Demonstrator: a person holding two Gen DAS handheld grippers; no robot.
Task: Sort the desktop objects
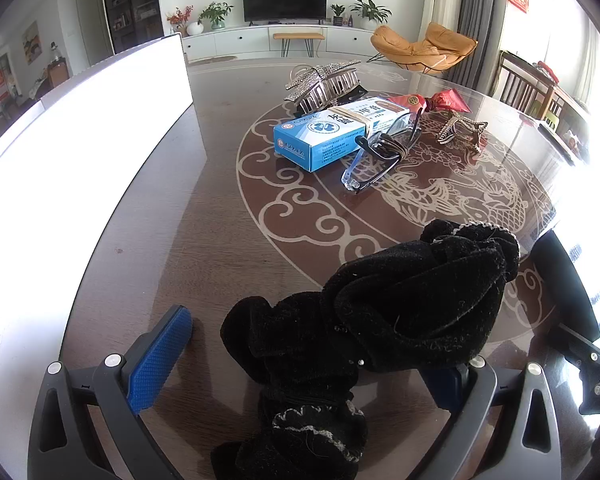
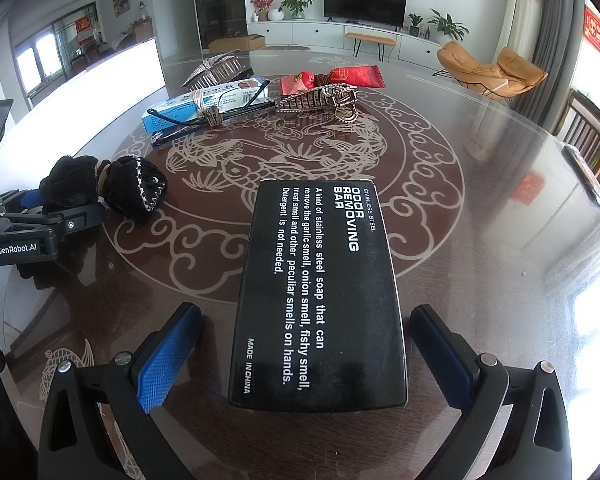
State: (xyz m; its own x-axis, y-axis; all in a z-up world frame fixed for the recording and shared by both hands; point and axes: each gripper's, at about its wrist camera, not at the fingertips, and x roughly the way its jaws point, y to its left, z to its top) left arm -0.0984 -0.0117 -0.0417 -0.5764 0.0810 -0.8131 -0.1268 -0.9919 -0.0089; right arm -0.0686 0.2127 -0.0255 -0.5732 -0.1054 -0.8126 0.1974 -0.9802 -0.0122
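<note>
A black velvet hair scrunchie [image 1: 380,312] lies on the table between the wide-spread fingers of my left gripper [image 1: 304,368]. The left blue pad [image 1: 160,356] stands well clear of it, and the scrunchie drapes over the right finger. The right wrist view shows the same scrunchie [image 2: 108,188] with the left gripper [image 2: 40,220] around it. My right gripper [image 2: 306,356] is open around a black "odor removing bar" box [image 2: 320,300] that lies flat, with a gap at each pad.
Farther back lie a blue medicine box [image 1: 324,136], glasses [image 1: 384,148], a rhinestone hair claw [image 1: 324,84], a red snack packet [image 1: 432,102] and a gold hair clip [image 1: 460,130]. A tall white container [image 1: 80,140] stands at the left on the patterned glass-topped table [image 1: 220,240].
</note>
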